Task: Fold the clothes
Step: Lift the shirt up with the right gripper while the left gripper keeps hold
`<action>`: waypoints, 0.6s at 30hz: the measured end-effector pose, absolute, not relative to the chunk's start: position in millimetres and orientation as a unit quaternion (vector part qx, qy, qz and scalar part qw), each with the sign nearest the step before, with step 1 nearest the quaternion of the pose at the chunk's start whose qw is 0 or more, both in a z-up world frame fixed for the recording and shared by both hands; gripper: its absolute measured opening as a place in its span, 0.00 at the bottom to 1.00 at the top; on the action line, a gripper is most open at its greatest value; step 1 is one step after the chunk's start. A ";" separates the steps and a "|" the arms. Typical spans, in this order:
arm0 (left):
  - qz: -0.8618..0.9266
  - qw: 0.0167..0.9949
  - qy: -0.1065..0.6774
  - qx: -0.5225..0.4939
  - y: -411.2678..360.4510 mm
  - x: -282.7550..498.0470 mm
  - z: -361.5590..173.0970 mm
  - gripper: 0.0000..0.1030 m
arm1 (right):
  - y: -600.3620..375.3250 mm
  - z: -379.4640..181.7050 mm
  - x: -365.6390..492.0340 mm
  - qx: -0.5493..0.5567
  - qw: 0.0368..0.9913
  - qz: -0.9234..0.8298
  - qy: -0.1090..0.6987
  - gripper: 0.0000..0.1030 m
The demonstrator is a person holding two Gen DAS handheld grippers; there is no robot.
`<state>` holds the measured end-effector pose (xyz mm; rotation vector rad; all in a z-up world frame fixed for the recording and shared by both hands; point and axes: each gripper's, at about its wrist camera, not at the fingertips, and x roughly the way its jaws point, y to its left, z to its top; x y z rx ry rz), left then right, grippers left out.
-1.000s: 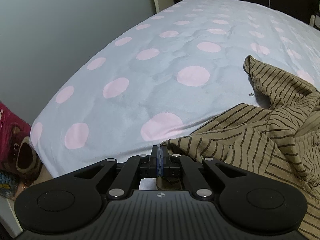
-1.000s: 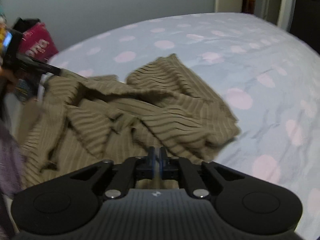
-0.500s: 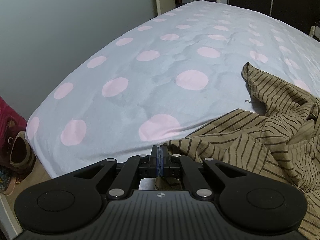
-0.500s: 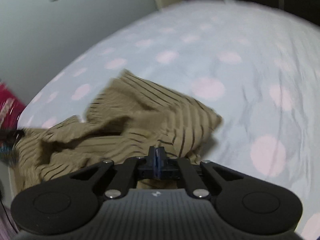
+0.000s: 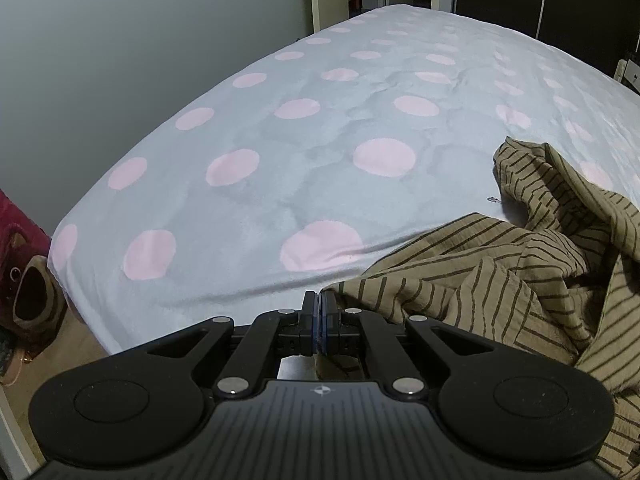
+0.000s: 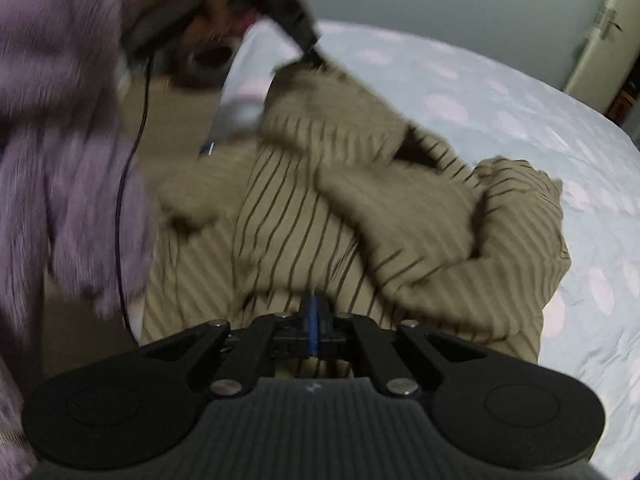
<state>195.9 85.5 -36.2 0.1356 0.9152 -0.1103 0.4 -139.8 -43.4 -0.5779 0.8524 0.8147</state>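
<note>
A tan shirt with dark stripes (image 5: 500, 264) lies crumpled at the near edge of the bed and hangs over it. My left gripper (image 5: 319, 300) is shut, and a corner of the shirt sits pinched at its fingertips. In the right wrist view the shirt (image 6: 360, 200) fills the middle, blurred by motion. My right gripper (image 6: 315, 304) is shut with striped cloth gathered at its tips. The left gripper (image 6: 310, 50) shows at the top there, holding up a corner of the shirt.
The bed (image 5: 280, 152) has a pale blue sheet with pink dots, and its edge (image 5: 100, 320) drops to a wooden floor. A red bag (image 5: 16, 248) stands on the floor at the left. A purple fuzzy sleeve (image 6: 60, 120) fills the left of the right wrist view.
The right gripper's jaws went from slightly apart to shut. It swung and rolled, so its view now faces the left gripper and the sleeve. The left gripper has hardly moved.
</note>
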 end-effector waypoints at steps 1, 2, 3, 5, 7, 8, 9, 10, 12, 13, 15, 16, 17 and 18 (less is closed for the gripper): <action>-0.054 0.893 0.442 0.064 86.5 195.4 -36.5 0.00 | -140.9 -42.5 0.2 -0.278 0.789 0.377 0.397 0.01; -0.055 0.893 0.442 0.063 87.1 195.2 -36.8 0.00 | -142.4 -39.0 1.7 -0.286 0.788 0.374 0.397 0.01; -0.056 0.893 0.442 0.062 87.6 195.3 -37.1 0.00 | -144.6 -32.2 5.7 -0.294 0.790 0.367 0.394 0.02; -0.058 0.892 0.444 0.061 88.6 195.3 -37.4 0.00 | -148.2 -19.0 15.0 -0.313 0.792 0.353 0.387 0.04; -0.060 0.892 0.445 0.058 90.0 195.6 -37.3 0.00 | -149.2 -8.1 28.6 -0.346 0.789 0.342 0.377 0.05; -0.061 0.892 0.445 0.056 90.5 195.2 -37.1 0.00 | -149.4 -3.1 35.0 -0.366 0.782 0.339 0.374 0.05; -0.062 0.892 0.445 0.054 90.9 194.7 -37.0 0.00 | -148.7 0.9 40.6 -0.386 0.774 0.338 0.371 0.05; -0.063 0.892 0.444 0.054 91.0 194.1 -36.9 0.00 | -146.7 3.3 45.2 -0.408 0.762 0.342 0.367 0.05; -0.065 0.892 0.444 0.055 91.4 193.0 -37.2 0.00 | -141.6 6.7 54.5 -0.458 0.734 0.355 0.354 0.09; -0.066 0.892 0.444 0.055 91.5 192.5 -37.4 0.00 | -138.1 7.6 58.1 -0.484 0.717 0.364 0.346 0.11; -0.067 0.891 0.445 0.055 92.1 192.9 -37.9 0.00 | -128.6 7.5 62.4 -0.540 0.673 0.387 0.325 0.31; -0.068 0.891 0.446 0.054 92.5 193.2 -37.9 0.00 | -123.2 6.7 64.1 -0.566 0.649 0.401 0.313 0.36; -0.068 0.891 0.445 0.053 93.1 193.5 -37.5 0.00 | -116.9 4.6 64.8 -0.593 0.619 0.419 0.301 0.39; -0.068 0.891 0.445 0.052 93.6 193.9 -37.2 0.00 | -111.0 1.4 65.0 -0.618 0.585 0.437 0.291 0.39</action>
